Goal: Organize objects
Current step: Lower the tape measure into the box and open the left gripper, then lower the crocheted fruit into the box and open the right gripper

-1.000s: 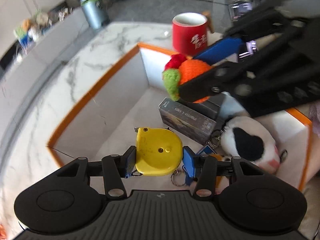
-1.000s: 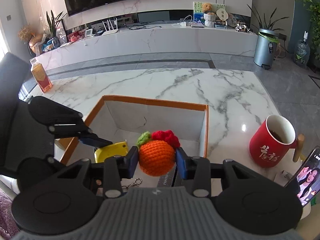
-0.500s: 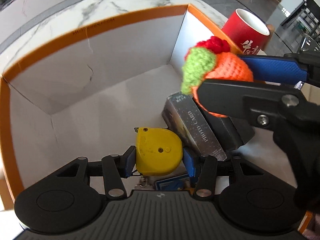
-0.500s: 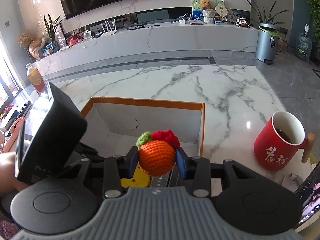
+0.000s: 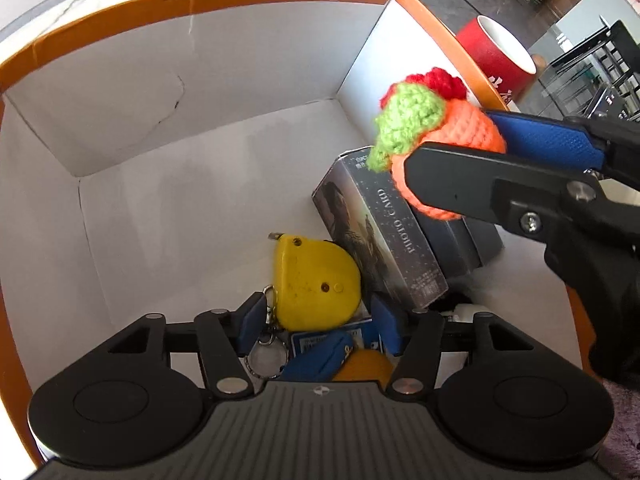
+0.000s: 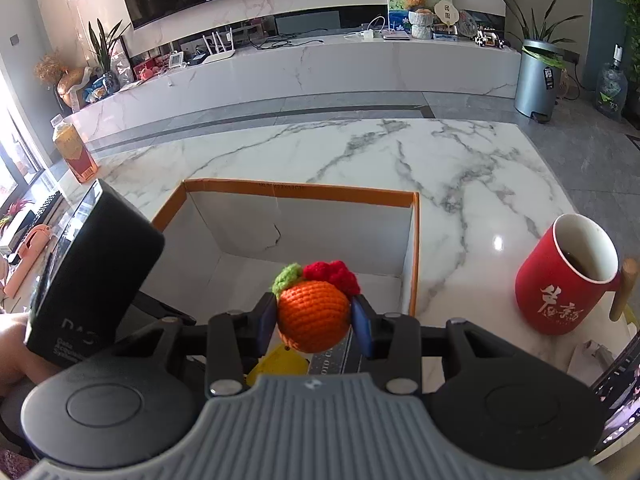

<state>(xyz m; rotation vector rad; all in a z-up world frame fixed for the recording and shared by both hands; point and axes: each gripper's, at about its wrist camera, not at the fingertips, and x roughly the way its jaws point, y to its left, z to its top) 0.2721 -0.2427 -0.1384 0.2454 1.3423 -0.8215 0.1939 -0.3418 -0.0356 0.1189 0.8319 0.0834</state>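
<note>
Left wrist view: left gripper [image 5: 316, 322] fingers stand apart beside the yellow tape measure [image 5: 314, 286], seemingly released in the orange-rimmed box [image 5: 424, 12]. Right gripper [image 6: 314, 322] clamps the crocheted orange [image 6: 312, 316]; dropped early, it may bounce off the photo card box [image 5: 380, 240] beneath.

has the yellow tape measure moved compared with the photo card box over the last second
Yes. In the left wrist view the yellow tape measure now lies against the photo card box, free of the open left gripper; before it sat gripped, nearer the camera than the box.

White marble table [image 6: 360, 152] bears orange-rimmed box [image 6: 300, 192], red mug [image 6: 568, 280], bottle [image 6: 74, 152]
</note>
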